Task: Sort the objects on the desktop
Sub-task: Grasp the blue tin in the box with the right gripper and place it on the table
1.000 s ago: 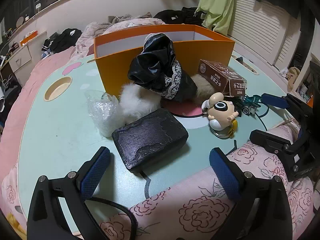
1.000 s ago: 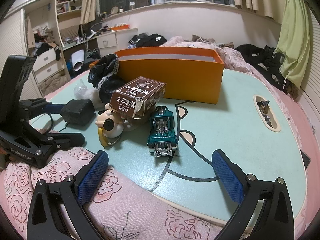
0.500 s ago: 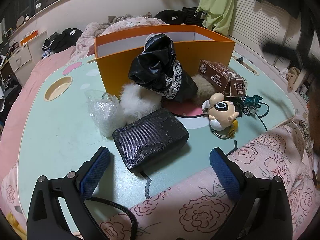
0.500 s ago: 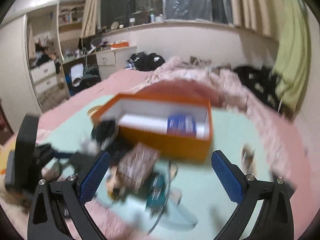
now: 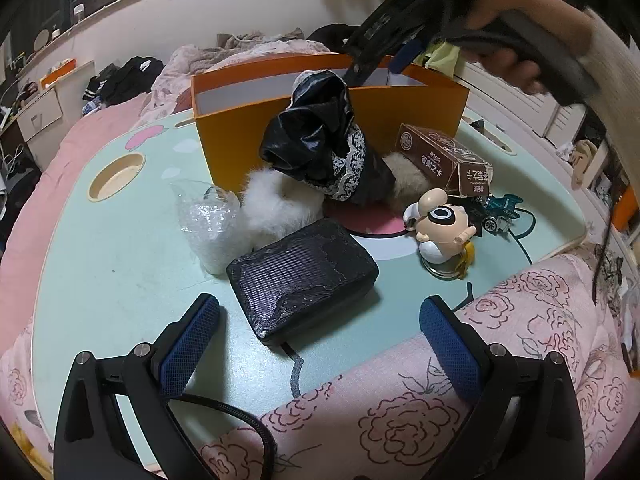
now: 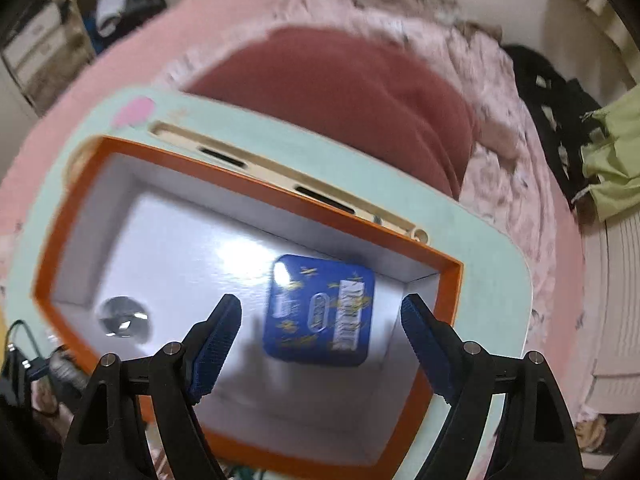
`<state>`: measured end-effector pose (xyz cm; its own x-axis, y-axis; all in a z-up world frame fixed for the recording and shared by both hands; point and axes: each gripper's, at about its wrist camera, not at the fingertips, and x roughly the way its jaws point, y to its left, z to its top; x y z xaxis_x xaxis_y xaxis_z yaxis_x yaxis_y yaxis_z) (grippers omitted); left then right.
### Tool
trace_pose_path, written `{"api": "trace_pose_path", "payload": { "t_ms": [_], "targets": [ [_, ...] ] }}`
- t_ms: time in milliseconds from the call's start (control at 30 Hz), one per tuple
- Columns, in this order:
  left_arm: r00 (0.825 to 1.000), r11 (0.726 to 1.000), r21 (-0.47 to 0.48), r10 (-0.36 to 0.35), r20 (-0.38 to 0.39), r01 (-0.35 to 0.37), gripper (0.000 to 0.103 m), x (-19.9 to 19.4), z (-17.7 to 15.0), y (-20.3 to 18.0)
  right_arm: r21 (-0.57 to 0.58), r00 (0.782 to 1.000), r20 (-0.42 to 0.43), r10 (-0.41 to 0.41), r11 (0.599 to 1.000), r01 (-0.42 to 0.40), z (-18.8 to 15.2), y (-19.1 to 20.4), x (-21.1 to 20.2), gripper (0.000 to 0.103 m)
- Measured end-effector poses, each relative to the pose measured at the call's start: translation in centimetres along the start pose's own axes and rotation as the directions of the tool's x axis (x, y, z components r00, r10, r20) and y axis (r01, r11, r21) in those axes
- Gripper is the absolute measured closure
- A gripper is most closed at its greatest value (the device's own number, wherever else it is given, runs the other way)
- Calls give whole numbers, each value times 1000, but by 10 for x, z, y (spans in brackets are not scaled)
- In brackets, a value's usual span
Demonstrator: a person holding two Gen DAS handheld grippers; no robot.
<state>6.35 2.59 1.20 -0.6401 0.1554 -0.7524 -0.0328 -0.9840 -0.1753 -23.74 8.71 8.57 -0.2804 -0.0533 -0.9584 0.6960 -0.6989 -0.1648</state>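
Orange cardboard box (image 6: 256,188) sits under my right gripper (image 6: 320,344), jaws closing on nothing above a blue square tin (image 6: 320,308), while my left gripper (image 5: 320,340) hangs open near the black textured pouch (image 5: 300,272).

The right wrist view is smeared by motion: the print on the blue tin (image 6: 320,309) inside the orange box (image 6: 248,184) cannot be read, and the round silvery thing (image 6: 123,316) on the box floor is too blurred to name. The box's near wall is cut off behind the right tongs (image 6: 321,344), whose jaws are closing with nothing between them. In the left wrist view, the black bag (image 5: 316,142) hides part of the box front, the brown carton (image 5: 444,158) covers the toy car's (image 5: 498,210) rear, and the hand (image 5: 516,36) is blurred.
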Motion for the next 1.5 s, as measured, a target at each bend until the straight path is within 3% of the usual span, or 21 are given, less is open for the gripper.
{"api": "trace_pose_path", "payload": {
  "t_ms": [100,200,300,367,467,600,667,767,833,900,1000,1133,1267,1467,1500],
  "targets": [
    [1000,1000,-4,-7,6,7,3,0,0,2,-42,998,-65,-11,999,8,1,11,21,20],
    [1000,1000,-9,-13,9,13,3,0,-1,3,-63,1000,-21,-3,998,2,-5,19,17,36],
    [1000,1000,-11,-16,11,16,3,0,-1,3,-51,1000,21,17,999,-16,-13,19,10,36],
    [1000,1000,-12,-15,12,15,3,0,-1,3,-15,994,87,73,997,-72,-22,13,-2,36],
    [1000,1000,-12,-15,12,15,3,-1,-1,3,46,953,269,137,987,-155,-46,0,-47,36],
    [1000,1000,-15,-17,12,17,3,0,-1,3,105,890,440,122,977,-186,-122,-12,-107,36],
    [1000,1000,-17,-16,12,17,2,-1,-1,3,125,887,450,108,975,-183,-156,-10,-113,36],
    [1000,1000,-15,-17,10,18,2,0,-1,2,163,913,392,110,969,-187,-199,-6,-93,36],
    [1000,1000,-13,-15,6,15,1,1,0,1,174,931,350,101,970,-170,-206,-3,-73,36],
    [1000,1000,-9,-10,2,10,1,2,0,0,191,932,341,124,961,-198,-206,-4,-58,36],
    [1000,1000,-6,-5,-3,5,1,3,0,-1,206,912,382,152,948,-244,-196,-10,-47,36],
    [1000,1000,-9,-6,-2,6,1,3,1,0,245,887,450,98,942,-229,-198,-10,-47,35],
    [1000,1000,-11,-8,-1,8,1,3,1,-1,257,837,532,125,919,-300,-223,-10,-54,23],
    [1000,1000,-12,-8,-1,8,1,3,0,0,186,817,550,172,929,-321,-274,13,-43,22],
    [1000,1000,-12,-7,-1,7,1,3,0,0,163,805,573,155,941,-297,-284,21,-41,19]
  ]
}}
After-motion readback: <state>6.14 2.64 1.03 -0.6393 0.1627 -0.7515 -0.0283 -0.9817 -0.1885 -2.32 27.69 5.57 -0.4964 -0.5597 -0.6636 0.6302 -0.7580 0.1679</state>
